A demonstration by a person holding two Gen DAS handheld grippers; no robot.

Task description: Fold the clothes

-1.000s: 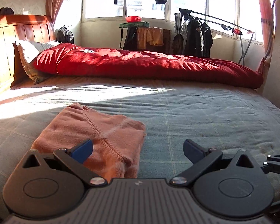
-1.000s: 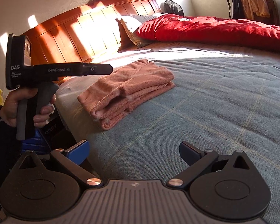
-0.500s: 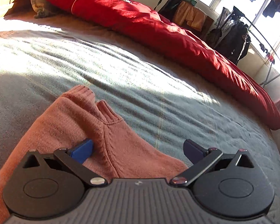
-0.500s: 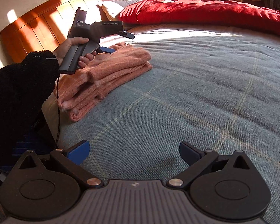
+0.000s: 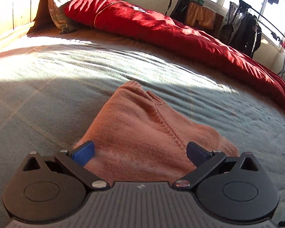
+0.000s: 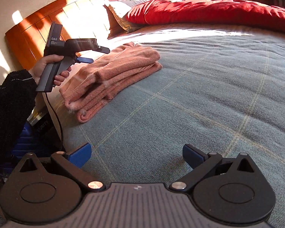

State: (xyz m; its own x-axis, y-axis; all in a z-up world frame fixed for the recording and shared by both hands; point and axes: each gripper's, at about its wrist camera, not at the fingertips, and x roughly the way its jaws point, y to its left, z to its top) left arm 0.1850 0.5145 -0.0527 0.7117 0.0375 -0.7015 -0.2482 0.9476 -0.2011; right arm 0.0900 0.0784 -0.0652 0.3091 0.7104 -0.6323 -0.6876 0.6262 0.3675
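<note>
My left gripper (image 5: 140, 152) hovers just over the near end of the folded pink sweater (image 5: 142, 129), jaws spread wide, nothing between them; I cannot tell whether the blue pads touch the knit. The sweater sits centre-low in the left wrist view, on the grey-blue checked bed (image 5: 47, 95). In the right wrist view it lies at centre left as a stacked bundle (image 6: 112, 76), near the bed's edge. My left hand (image 6: 51, 70) grips the tool's handle at left of frame. My right gripper (image 6: 136, 153) hangs over bare bedcover, jaws apart, holding nothing. A red duvet (image 5: 171, 30) runs along the upper part of the frame.
</note>
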